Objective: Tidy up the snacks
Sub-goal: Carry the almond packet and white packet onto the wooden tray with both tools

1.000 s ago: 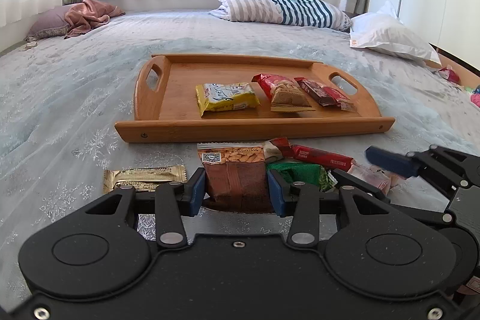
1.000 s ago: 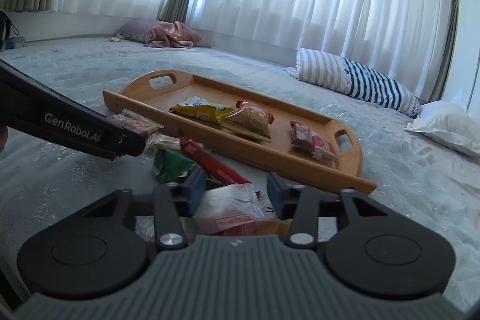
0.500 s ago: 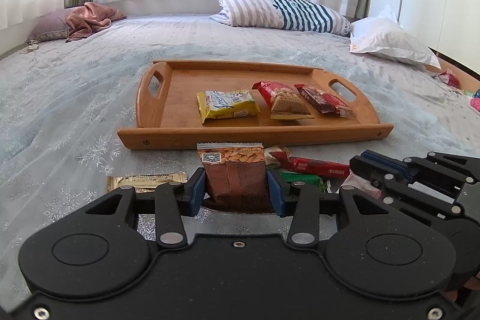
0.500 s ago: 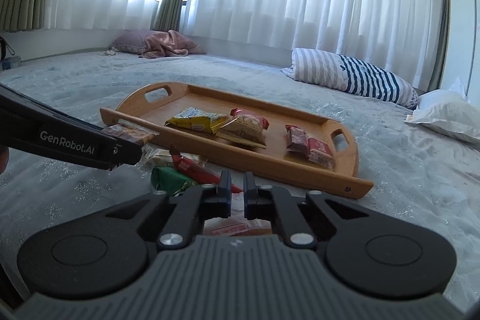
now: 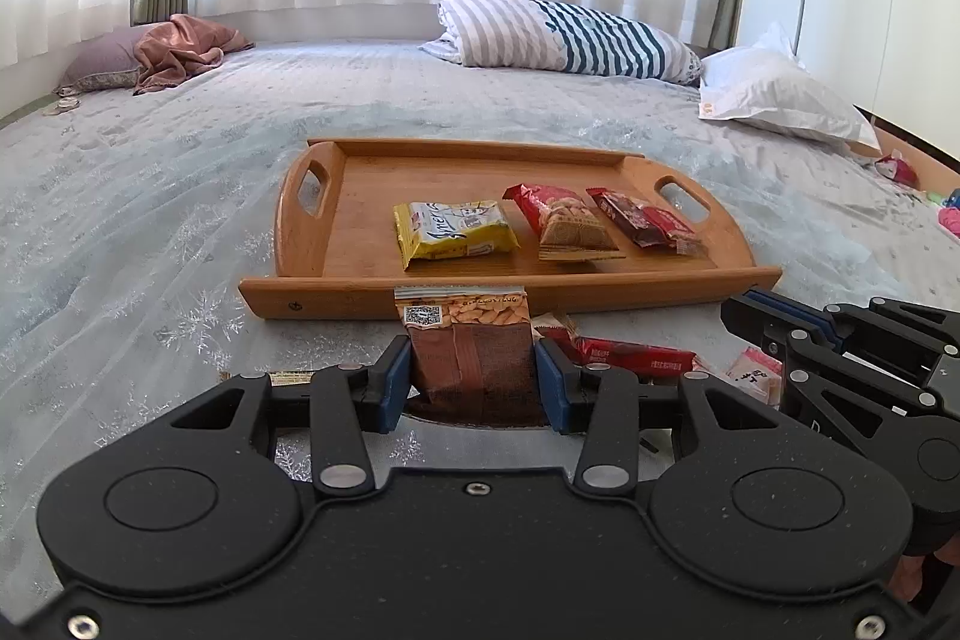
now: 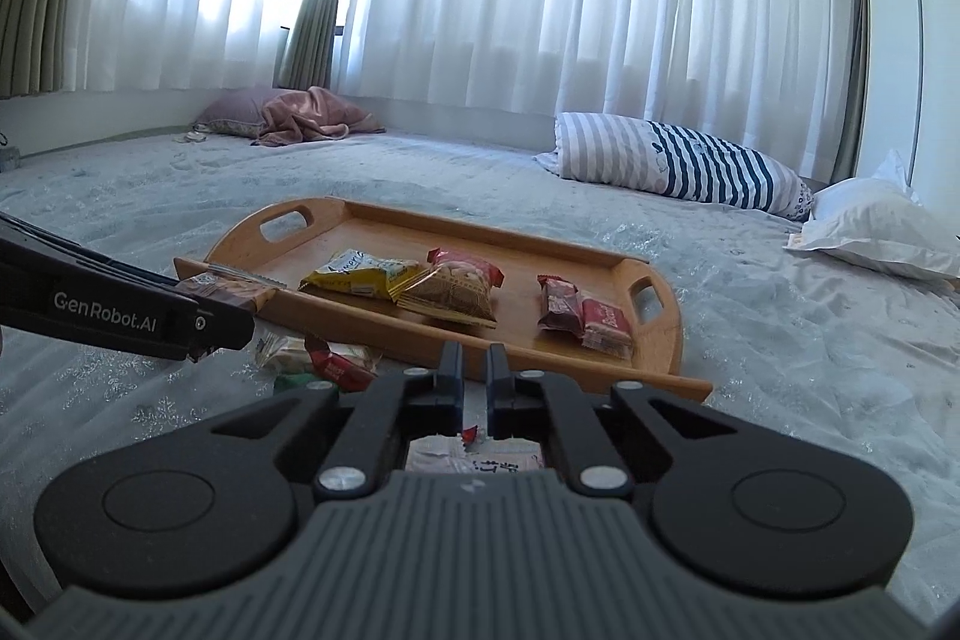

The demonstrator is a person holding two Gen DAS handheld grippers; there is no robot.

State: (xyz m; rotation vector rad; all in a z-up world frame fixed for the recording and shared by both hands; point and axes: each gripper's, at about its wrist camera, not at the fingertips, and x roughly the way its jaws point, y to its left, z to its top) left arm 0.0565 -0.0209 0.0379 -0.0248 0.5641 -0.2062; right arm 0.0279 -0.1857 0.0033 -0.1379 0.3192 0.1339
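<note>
Left gripper (image 5: 473, 381): matte black housing, blue finger pads (image 5: 395, 383), silver pivot screws, two round recessed discs. Right gripper (image 6: 474, 381): ribbed grey body, black linkages, silver screws. White "GenRobot.AI" lettering is printed on the left gripper's side.

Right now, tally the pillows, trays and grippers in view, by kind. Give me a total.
Pillows: 3 (striped pillow, white pillow, purple pillow)
Trays: 1 (wooden tray)
Grippers: 2 (left gripper, jaws on the nut packet; right gripper, jaws nearly together)
Total: 6
</note>
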